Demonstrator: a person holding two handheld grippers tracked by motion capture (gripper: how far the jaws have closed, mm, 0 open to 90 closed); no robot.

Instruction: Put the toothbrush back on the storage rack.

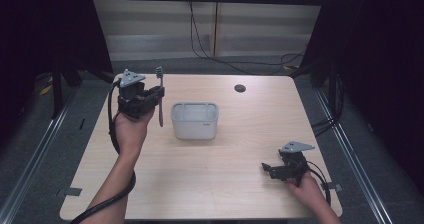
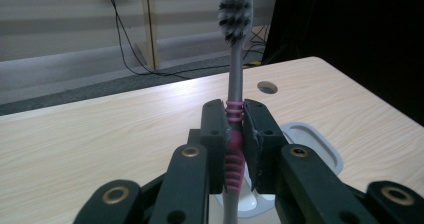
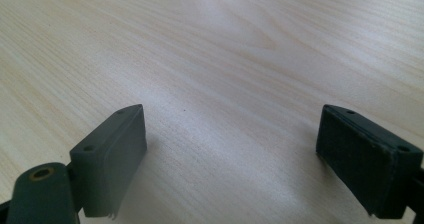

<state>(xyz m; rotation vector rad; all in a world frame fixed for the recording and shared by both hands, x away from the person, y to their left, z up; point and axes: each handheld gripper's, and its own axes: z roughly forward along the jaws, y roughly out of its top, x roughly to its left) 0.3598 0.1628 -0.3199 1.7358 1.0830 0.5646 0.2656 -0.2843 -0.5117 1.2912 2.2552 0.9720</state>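
right jaws wide, left jaws clamped on a toothbrush

near the table's (image 1: 210,184) right front corner the right gripper (image 1: 274,168) sits low, jaws spread wide, nothing between them. farther back toward the left edge, the left gripper (image 2: 234,129) pinches the toothbrush (image 2: 234,59) by its pink ribbed grip, upright, bristles on top, just beside the grey bin (image 1: 195,120) at mid-table; its contents can't be made out.

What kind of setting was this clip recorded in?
Probably a lab or studio set up for recording, not a home: a bare wooden table flanked by black curtains, loose cables on the floor behind, and a person holding the left gripper and right gripper.
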